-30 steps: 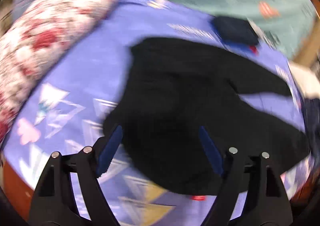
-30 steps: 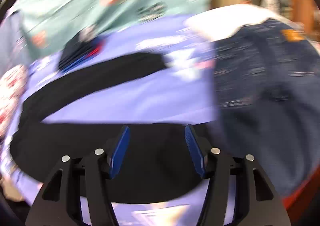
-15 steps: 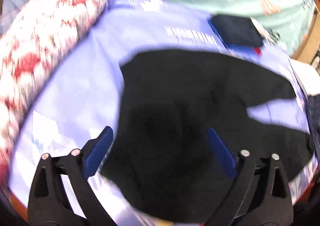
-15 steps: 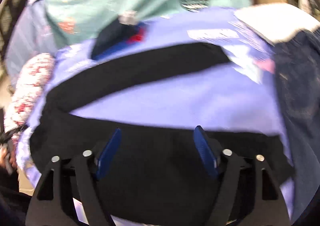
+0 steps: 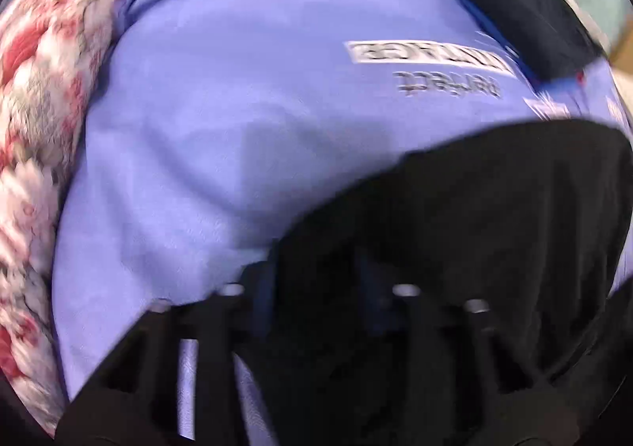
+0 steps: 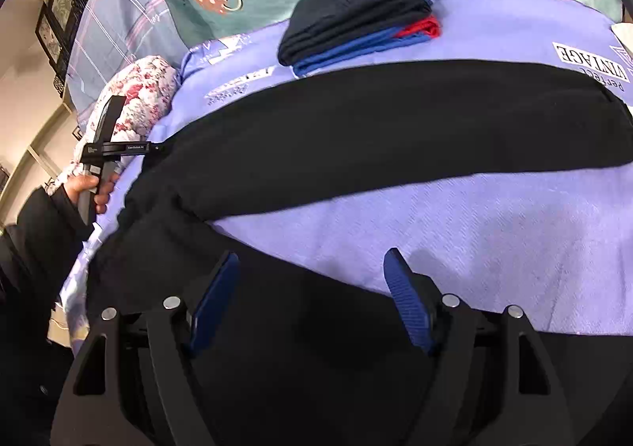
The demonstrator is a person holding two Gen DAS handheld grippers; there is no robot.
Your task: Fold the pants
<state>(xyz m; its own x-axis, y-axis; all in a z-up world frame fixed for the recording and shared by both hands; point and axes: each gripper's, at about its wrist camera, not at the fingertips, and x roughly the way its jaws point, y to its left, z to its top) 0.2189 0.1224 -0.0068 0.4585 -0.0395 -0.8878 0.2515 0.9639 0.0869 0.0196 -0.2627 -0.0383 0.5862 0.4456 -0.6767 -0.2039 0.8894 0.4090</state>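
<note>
Your left gripper (image 5: 316, 288) has just closed on the pants (image 6: 395, 121) edge (blurred), your right gripper (image 6: 308, 295) gapes over a leg, bare sheet (image 6: 474, 228) beyond.

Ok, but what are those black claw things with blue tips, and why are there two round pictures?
Those claws are pinching tools. A person holds one in each hand. Each tool carries a small wide-eyed camera looking along its fingers, so each tool gives one picture. The blurry picture comes from the left gripper, the sharp one from the right gripper.

On the purple bedspread lie black pants, spread out, with a stack of folded clothes behind them and a flowery pillow at the side.

The left gripper's jaws have just been closing with pants cloth bunched between them, so it seems to pinch the pants. The right gripper's jaws have just been opening. They stand open over the pants, holding nothing.
</note>
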